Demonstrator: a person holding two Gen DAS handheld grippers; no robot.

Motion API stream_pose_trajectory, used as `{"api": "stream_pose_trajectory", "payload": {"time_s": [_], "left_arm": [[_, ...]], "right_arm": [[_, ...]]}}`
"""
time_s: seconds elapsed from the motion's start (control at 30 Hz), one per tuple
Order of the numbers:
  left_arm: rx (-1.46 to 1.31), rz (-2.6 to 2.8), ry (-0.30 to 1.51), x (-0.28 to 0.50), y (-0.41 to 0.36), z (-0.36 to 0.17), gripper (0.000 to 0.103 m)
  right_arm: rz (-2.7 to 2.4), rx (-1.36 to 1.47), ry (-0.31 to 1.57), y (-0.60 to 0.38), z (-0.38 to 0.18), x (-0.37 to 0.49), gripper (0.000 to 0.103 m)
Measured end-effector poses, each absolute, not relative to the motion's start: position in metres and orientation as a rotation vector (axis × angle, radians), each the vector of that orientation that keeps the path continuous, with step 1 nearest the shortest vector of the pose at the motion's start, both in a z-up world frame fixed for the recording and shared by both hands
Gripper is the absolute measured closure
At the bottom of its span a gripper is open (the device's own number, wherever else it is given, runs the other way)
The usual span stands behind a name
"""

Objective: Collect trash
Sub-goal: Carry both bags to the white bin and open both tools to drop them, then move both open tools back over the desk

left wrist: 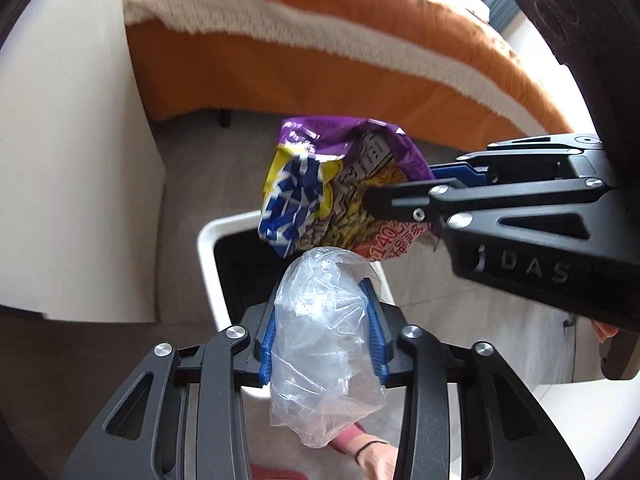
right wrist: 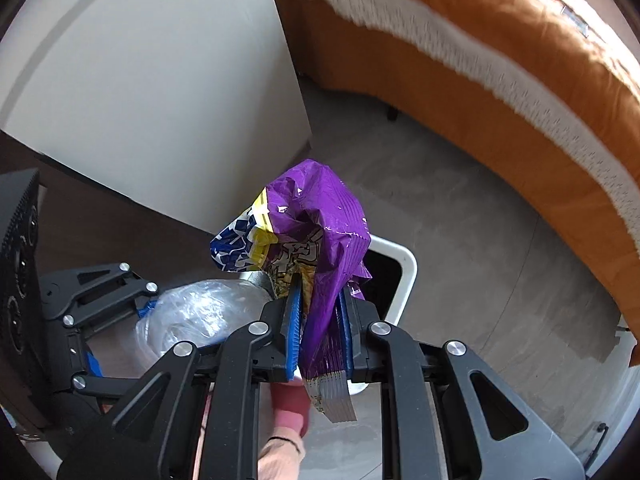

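My left gripper [left wrist: 324, 300] is shut on a crumpled clear plastic bag [left wrist: 324, 344], held above the white trash bin [left wrist: 208, 248] with its dark opening. My right gripper [right wrist: 320, 312] is shut on a purple and yellow snack wrapper [right wrist: 316, 232], also above the bin [right wrist: 408, 276]. In the left wrist view the right gripper [left wrist: 400, 196] comes in from the right with the wrapper [left wrist: 336, 184] just beyond the clear bag. In the right wrist view the left gripper [right wrist: 156, 312] and the clear bag [right wrist: 200, 312] sit at lower left.
A bed with an orange cover and white fringe [left wrist: 320, 40] runs across the back. A white cabinet panel [left wrist: 80, 160] stands at the left. The floor [right wrist: 460, 220] is grey. A person's hand in a pink sleeve [right wrist: 288, 408] shows below the grippers.
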State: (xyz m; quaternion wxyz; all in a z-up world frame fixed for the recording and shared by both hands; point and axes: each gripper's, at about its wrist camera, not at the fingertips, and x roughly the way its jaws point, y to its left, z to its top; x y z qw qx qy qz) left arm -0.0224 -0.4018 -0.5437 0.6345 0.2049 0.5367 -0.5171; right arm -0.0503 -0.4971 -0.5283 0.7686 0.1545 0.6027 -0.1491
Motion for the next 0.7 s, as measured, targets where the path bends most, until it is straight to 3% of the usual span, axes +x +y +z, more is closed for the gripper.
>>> {"api": "stream_pose_trajectory", "payload": {"time_s": [0.03,0.07,0.1,0.23,0.37,0.53,0.7], "left_arm": [[0.468,-1.181,1.239,-0.022,-0.403,-0.557,0.028],[0.477,-1.170,1.254,-0.022,-0.406,-0.574,0.005],[0.484,-1.152,1.242,-0.021,-0.407,-0.584,0.005],[0.521,-1.124,1.250,-0.024,-0.417,-0.607,0.005],[0.522,-1.113,1.234,-0.018,-0.417,-0.606,0.005],[0.546,-1.085,1.193,-0.010,-0.414,-0.568,0.005],[0.589,-1.004,1.101,-0.005,-0.413,-0.495,0.005]], "right_arm": [[-0.307,0.351,1.332,-0.500,-0.550,-0.052,0.064],[-0.292,0.373,1.344,-0.502,-0.564,-0.054,0.020],[-0.290,0.395,1.355,-0.507,-0.582,-0.057,0.007],[-0.301,0.422,1.388,-0.515,-0.621,-0.068,0.005],[-0.326,0.428,1.365,-0.515,-0.616,-0.074,0.005],[-0.337,0.421,1.308,-0.515,-0.568,-0.062,0.005],[-0.351,0.416,1.202,-0.508,-0.492,-0.057,0.004]]}}
